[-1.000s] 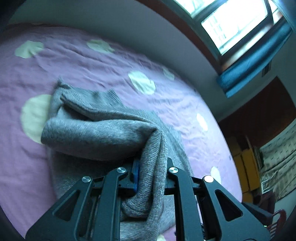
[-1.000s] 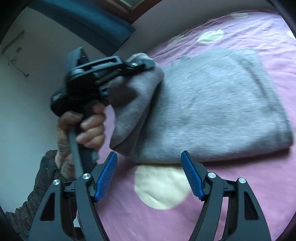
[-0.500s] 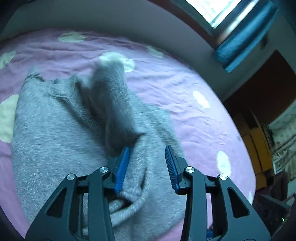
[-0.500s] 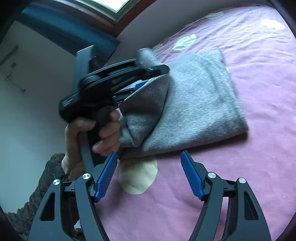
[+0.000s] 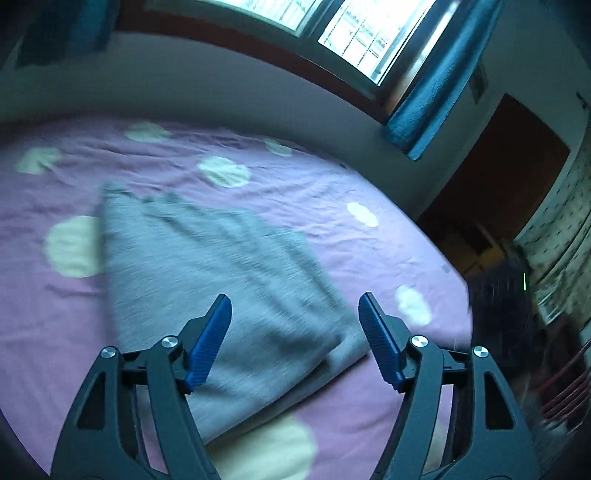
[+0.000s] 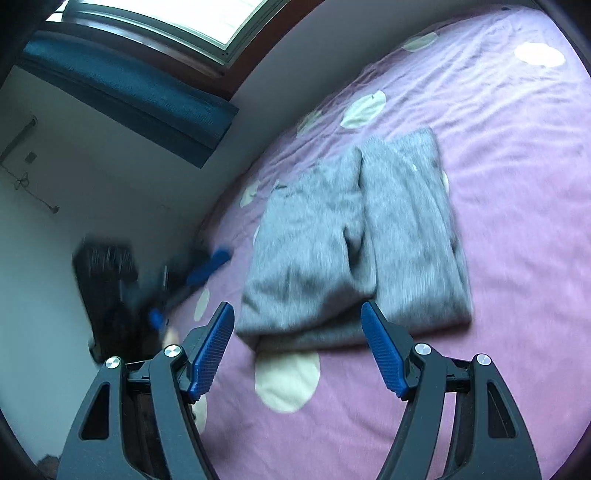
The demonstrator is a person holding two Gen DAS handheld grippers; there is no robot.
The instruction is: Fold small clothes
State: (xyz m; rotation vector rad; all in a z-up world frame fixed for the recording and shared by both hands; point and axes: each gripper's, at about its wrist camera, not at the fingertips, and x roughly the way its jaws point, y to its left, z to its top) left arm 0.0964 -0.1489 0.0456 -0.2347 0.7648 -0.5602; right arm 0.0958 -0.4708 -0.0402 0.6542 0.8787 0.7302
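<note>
Grey knit sweater (image 6: 354, 243) lies folded on the bed (image 6: 517, 184), on a purple sheet with pale round spots. In the right wrist view it forms a rough rectangle whose long axis runs away from the camera toward the wall under the window (image 6: 177, 14). Two lengthwise panels sit side by side on top, with a dark crease between them running the same way; the near short edge is thick and rounded, and a lower layer shows under it. A pale spot of the sheet lies just in front of that edge.

From the left wrist view the sweater (image 5: 221, 280) appears as a slanted slab, its far narrow end toward the wall and its near corner low between the fingers, though motion blur softens the edges.

Left tool (image 5: 295, 332) is spread wide and grips nothing; it hangs above the sweater's near part. Right tool (image 6: 297, 341) is likewise wide apart and empty, just short of the sweater's near edge, not touching it. At the left of the right wrist view the left tool (image 6: 192, 284) shows as a blurred dark shape with blue pads, off the bed's side and apart from the sweater.

A blue curtain (image 5: 436, 85) hangs beside the window (image 5: 354, 33).
</note>
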